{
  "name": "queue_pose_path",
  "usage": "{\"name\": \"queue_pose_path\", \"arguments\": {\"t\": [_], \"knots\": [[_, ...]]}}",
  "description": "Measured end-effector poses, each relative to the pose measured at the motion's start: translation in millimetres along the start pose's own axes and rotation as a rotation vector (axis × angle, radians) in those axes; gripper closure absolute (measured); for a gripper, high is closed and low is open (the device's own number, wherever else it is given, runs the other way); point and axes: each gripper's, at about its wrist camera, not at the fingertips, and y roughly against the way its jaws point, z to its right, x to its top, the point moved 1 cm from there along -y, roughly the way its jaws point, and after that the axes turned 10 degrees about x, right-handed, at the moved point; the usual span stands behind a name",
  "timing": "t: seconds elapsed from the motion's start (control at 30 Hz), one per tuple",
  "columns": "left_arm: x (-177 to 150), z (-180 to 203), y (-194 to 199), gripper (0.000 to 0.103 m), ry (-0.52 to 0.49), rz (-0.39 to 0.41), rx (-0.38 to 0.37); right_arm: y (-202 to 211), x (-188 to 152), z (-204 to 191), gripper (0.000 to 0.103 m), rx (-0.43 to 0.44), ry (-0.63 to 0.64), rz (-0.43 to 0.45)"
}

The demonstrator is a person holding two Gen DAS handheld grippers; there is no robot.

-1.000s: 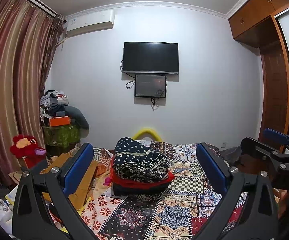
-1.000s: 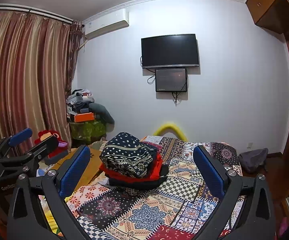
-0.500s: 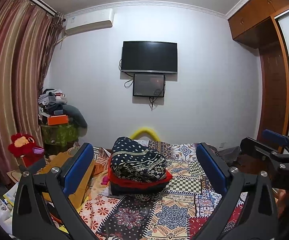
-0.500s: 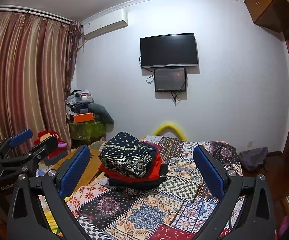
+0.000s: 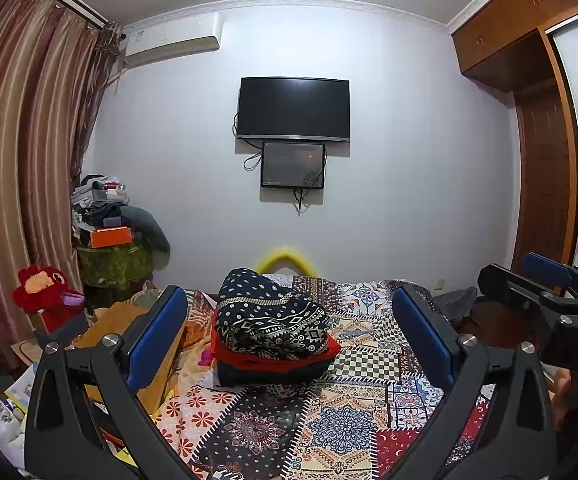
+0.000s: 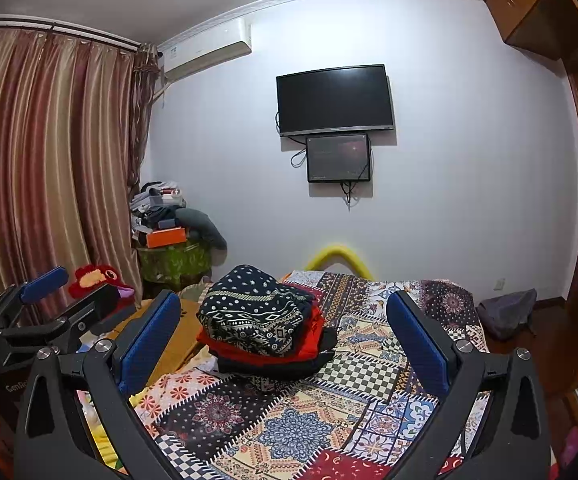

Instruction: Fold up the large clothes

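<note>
left gripper (image 5: 287, 330) fingers released, empty | right gripper (image 6: 285, 328) same | folded patterned-over-red clothes stack (image 5: 269, 328) ahead between fingers, unchanged | folding looks finished

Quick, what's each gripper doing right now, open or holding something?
Left gripper: open, holding nothing, above the quilt.
Right gripper: open, holding nothing.

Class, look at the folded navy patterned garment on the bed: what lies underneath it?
Under the folded navy patterned garment lies a folded red garment, then a dark folded one, on the patchwork bedspread. Anything between the layers is hidden.
</note>
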Motion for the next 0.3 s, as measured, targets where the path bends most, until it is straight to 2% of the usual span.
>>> {"name": "queue_pose_path", "arguments": {"t": [0.3], "knots": [[-1.6,-2.6,-3.7,0.000,0.008,-0.012,-0.007,-2.7,-1.6,-0.1,0.001,-0.002,-0.003,-0.005]]}}
